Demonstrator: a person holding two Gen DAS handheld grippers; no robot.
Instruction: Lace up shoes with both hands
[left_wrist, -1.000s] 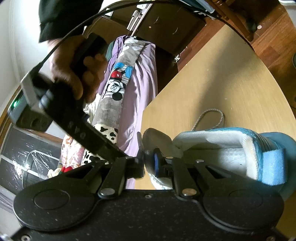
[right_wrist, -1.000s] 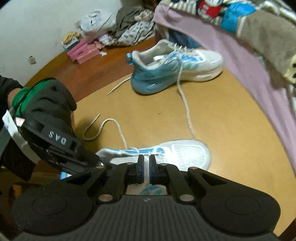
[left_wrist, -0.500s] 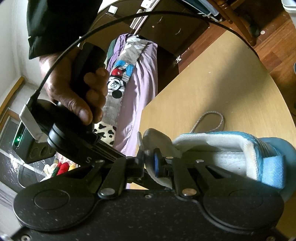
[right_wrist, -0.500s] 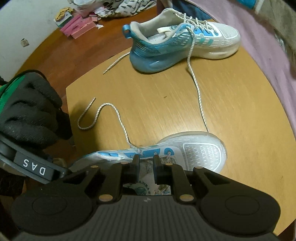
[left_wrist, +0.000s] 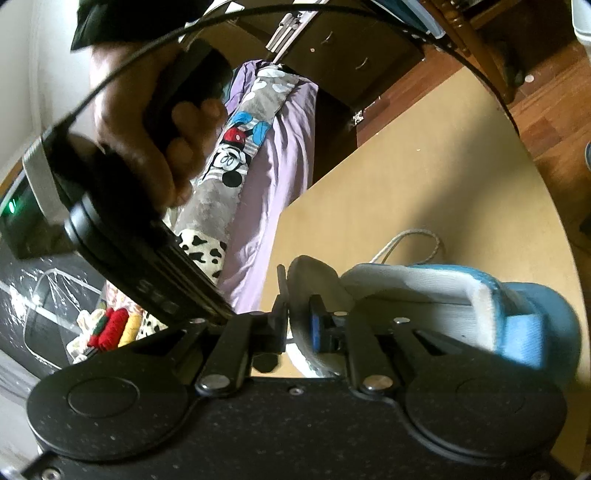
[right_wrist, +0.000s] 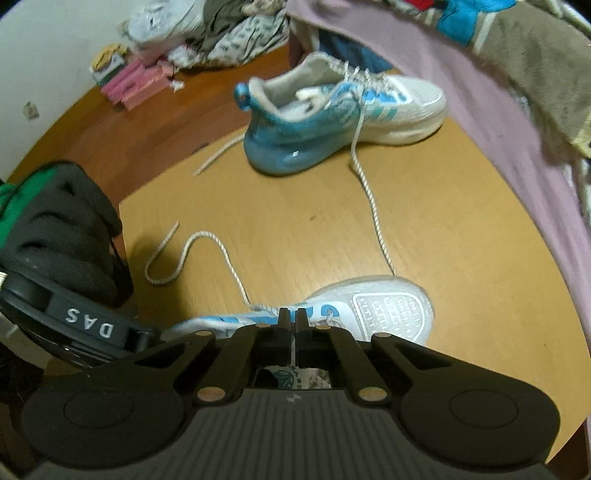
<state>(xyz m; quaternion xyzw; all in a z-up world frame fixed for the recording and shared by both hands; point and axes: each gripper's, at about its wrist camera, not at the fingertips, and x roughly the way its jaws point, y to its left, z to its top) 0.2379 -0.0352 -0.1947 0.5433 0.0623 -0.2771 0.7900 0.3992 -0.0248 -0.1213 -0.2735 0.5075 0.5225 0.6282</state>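
The left gripper (left_wrist: 298, 325) is clamped on the grey tongue (left_wrist: 314, 280) of the near sneaker (left_wrist: 517, 306), one finger on each side of it. Past its fingertips the shoe's white collar and blue heel tab run off to the right on the tan table (left_wrist: 424, 177), and a loop of lace (left_wrist: 417, 236) lies just beyond the shoe. Up to its left a bare hand (left_wrist: 147, 147) grips the other tool's handle.

The right gripper (right_wrist: 292, 319) points steeply down over the same sneaker (right_wrist: 369, 310); its jaws have just closed to a thin slit, pinching a strand of white lace (right_wrist: 293, 350). Ahead and to its left, the loose lace end (right_wrist: 192, 254) curls across the table (right_wrist: 443, 240). Farther ahead stands the second sneaker (right_wrist: 332, 114), well apart, its lace trailing back toward the near shoe's toe. At the gripper's left a gloved hand (right_wrist: 55, 236) holds the left tool.
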